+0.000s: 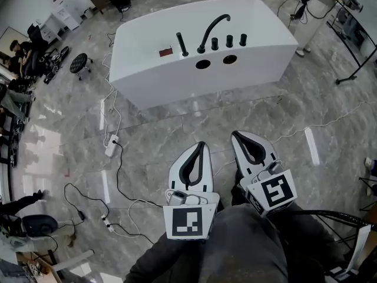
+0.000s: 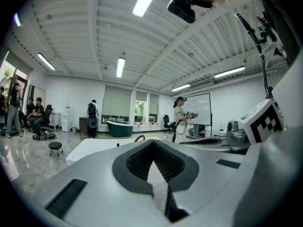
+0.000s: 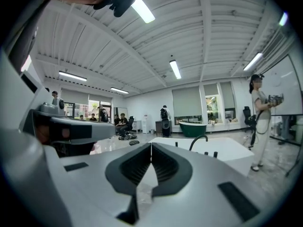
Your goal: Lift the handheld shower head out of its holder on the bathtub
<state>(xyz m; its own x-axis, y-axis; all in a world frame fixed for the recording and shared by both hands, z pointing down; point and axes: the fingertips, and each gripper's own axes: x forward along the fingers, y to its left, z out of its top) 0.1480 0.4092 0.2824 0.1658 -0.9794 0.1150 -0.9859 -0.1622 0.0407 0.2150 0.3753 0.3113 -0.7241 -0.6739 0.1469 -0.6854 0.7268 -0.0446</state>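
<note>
I am looking down from the head camera at both claws, which are hanging low in the frame over my lap, side by side and pointing ahead toward the white bathtub (image 1: 147, 81). The left claw (image 1: 202, 144) is showing its jaws pressed together at the tips with nothing between them, and its own camera is confirming this: the ribbed black pads are meeting at a point (image 2: 152, 142), leaving only a bare gap behind them. The right claw (image 1: 234, 134) is doing the same, its jaws closed tip to tip (image 3: 151, 144) and gripping nothing.

The handheld shower head (image 1: 181, 44) is standing upright as a slim black stick on the near deck of the tub, to the left of the arched black spout (image 1: 213, 30) and the row of three black knobs (image 1: 229, 40). It is sitting well apart from both claws, with a wide stretch of grey marble floor (image 1: 177, 122) lying between them and the tub. From the right gripper view it is appearing as a tiny dark post (image 3: 176, 144) just right of the closed jaw tips and far beyond them, with the spout further right again. A white cable (image 1: 126, 211) and power strip (image 1: 111, 145) are trailing across the floor off to the left of the claws.
</note>
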